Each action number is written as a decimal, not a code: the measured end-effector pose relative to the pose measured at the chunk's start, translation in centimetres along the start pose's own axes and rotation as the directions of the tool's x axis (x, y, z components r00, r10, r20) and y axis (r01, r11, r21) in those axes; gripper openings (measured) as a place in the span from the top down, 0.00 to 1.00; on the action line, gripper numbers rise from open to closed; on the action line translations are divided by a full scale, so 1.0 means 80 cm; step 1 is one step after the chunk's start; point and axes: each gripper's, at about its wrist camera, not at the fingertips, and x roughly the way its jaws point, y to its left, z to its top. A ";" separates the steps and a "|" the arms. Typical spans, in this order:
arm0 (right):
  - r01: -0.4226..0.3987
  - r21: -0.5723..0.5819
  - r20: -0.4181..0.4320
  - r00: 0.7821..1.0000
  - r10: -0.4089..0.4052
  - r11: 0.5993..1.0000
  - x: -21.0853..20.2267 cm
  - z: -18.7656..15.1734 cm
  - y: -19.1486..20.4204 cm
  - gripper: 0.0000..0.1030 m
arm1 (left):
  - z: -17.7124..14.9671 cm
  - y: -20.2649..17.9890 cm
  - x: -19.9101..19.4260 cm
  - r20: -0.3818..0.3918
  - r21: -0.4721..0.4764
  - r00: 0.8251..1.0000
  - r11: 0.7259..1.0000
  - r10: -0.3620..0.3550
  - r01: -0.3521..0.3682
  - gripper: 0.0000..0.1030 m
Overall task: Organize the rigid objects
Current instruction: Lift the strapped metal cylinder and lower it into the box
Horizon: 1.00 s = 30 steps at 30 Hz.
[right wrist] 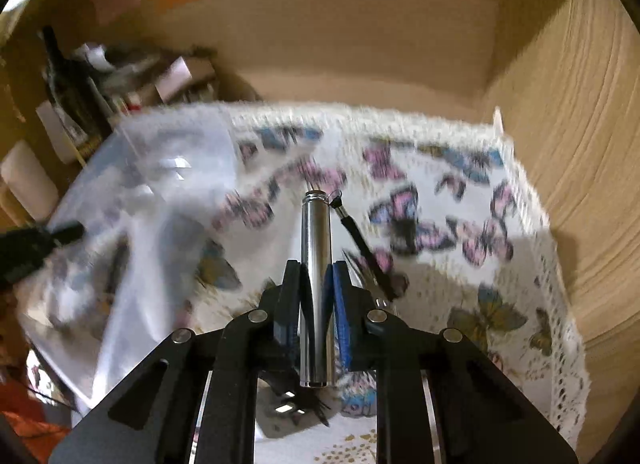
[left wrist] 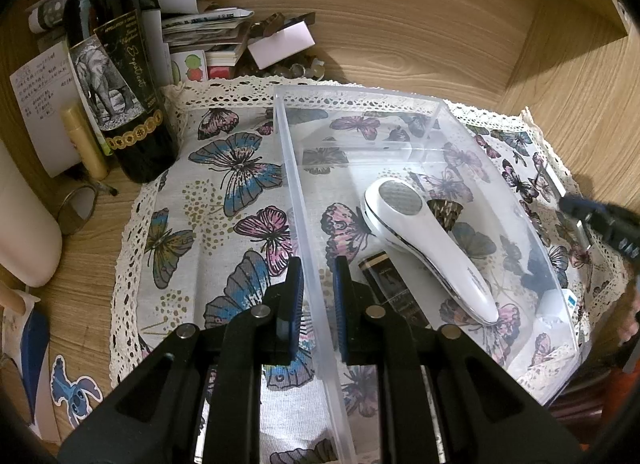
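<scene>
Between the right gripper (right wrist: 316,280) jaws sits a shiny metal tube (right wrist: 316,264), clamped tight mid-length w/ a short black strap (right wrist: 362,246) dangling off its far end; it hangs clear above the butterfly cloth (right wrist: 460,264), probably bound for the clear bin (left wrist: 400,135) to the left. Left gripper (left wrist: 316,284) is pinched shut on the bin's near wall, likely to steady it while things drop in. Inside already: a white handheld device (left wrist: 432,248) and a dark box (left wrist: 394,292), side by side. Wine bottle (left wrist: 116,75) & paper clutter stand apart, behind on the wood shelf (left wrist: 400,35).
</scene>
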 end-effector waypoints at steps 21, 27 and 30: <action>-0.243 -0.208 0.036 0.966 0.256 0.947 -0.010 0.030 0.139 0.86 | 0.000 -0.001 0.000 0.001 0.000 1.000 1.000 0.000 0.000 0.87; -0.270 -0.232 -0.081 0.963 0.258 0.935 0.030 0.020 0.163 0.86 | 0.001 -0.002 0.000 0.001 -0.001 1.000 1.000 -0.002 0.002 0.87; -0.282 -0.235 -0.123 0.958 0.259 0.930 0.042 0.016 0.169 0.86 | 0.001 -0.002 0.000 0.001 -0.002 1.000 1.000 -0.003 0.003 0.87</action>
